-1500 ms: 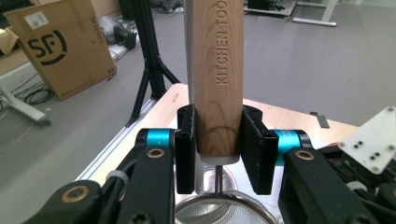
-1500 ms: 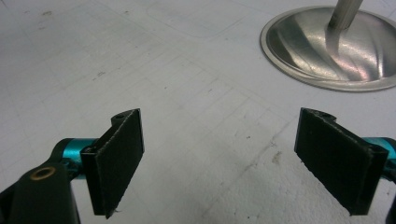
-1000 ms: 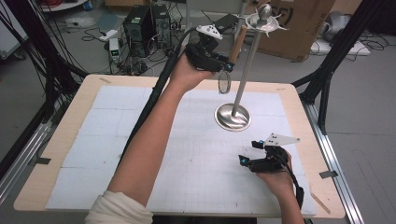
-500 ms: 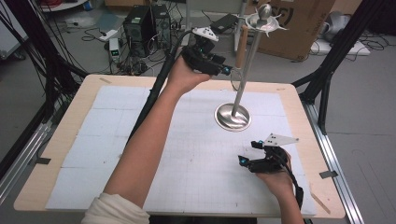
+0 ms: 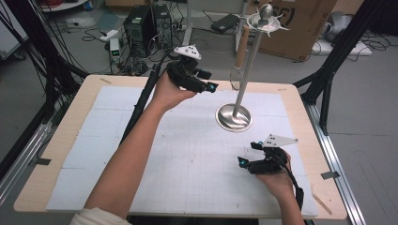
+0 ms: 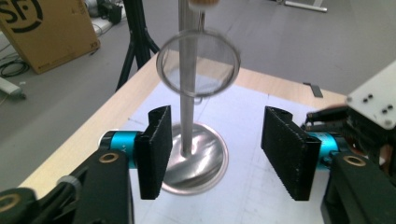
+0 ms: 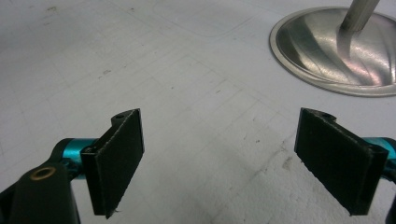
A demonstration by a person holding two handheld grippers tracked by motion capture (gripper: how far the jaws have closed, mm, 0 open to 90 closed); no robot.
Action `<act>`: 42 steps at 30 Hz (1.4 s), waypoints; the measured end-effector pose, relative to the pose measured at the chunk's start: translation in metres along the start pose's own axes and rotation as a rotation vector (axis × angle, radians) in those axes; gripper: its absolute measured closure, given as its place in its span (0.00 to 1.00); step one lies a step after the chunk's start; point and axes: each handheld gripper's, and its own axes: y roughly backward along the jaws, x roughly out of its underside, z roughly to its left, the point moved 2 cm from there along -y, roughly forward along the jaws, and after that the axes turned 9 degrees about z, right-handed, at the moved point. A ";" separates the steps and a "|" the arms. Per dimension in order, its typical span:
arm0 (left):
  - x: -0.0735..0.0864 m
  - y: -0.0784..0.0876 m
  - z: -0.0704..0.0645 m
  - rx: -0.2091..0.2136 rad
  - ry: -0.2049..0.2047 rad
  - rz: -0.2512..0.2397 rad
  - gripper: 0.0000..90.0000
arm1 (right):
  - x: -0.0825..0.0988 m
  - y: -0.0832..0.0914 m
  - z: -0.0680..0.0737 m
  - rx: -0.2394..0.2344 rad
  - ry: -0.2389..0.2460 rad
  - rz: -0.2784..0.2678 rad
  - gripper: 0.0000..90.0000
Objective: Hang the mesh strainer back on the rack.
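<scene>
Where white gridded mat (image 5: 187, 140) covers wooden table (image 5: 65, 136), grey floor (image 5: 366, 84), cardboard box (image 5: 305, 28)

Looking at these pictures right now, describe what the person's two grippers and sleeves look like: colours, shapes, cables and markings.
Both the left gripper and the right gripper have black bodies topped by a pale grey three-cornered plate. Each has two flat black pads on turquoise metal cylinders, with brass-coloured rivets. A black cable trails from the left gripper. A light, cream-coloured sleeve is pushed up the left arm.

Both grippers, the left gripper (image 5: 210, 86) and the right gripper (image 5: 243, 163), are black with shiny blue parts, grey three-cornered top plates and black cables.
</scene>
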 end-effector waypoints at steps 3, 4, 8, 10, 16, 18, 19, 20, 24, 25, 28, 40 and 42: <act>0.009 0.004 -0.001 -0.008 0.007 -0.005 0.45 | 0.000 0.000 0.000 0.003 -0.006 0.002 0.17; 0.012 0.006 -0.001 -0.006 0.008 -0.007 0.44 | 0.000 0.000 0.000 0.002 -0.005 0.003 0.17; 0.022 0.011 -0.003 -0.001 0.021 -0.025 0.41 | 0.000 0.000 0.001 0.003 -0.002 0.003 0.17; 0.027 0.014 -0.004 -0.005 0.018 -0.025 0.40 | 0.000 0.000 0.000 0.004 -0.001 0.002 0.17; 0.039 0.022 -0.010 0.002 0.017 -0.041 0.36 | 0.000 0.000 0.001 0.004 0.003 0.002 0.17; 0.044 0.026 -0.012 0.005 0.017 -0.050 0.35 | 0.000 0.000 0.001 0.004 0.002 0.000 0.17; 0.046 0.028 -0.013 0.004 0.018 -0.050 0.35 | 0.000 0.000 0.001 0.005 0.000 0.000 0.17; 0.048 0.029 -0.014 0.005 0.016 -0.051 0.34 | 0.000 0.000 0.001 0.004 0.000 0.001 0.17; 0.058 0.036 -0.016 -0.005 0.021 -0.059 0.33 | 0.000 0.000 0.001 0.004 0.001 0.002 0.17; 0.060 0.037 -0.017 -0.008 0.018 -0.056 0.33 | 0.000 0.000 0.001 0.004 0.001 0.005 0.17; 0.069 0.041 -0.018 -0.009 0.025 -0.061 0.32 | -0.001 0.000 0.002 0.004 0.003 0.005 0.17; 0.099 0.053 -0.023 -0.007 0.035 -0.060 0.25 | -0.002 -0.003 0.003 0.002 0.008 0.008 0.17; 0.104 0.055 -0.026 -0.008 0.032 -0.062 0.24 | -0.002 -0.003 0.003 0.001 0.009 0.008 0.17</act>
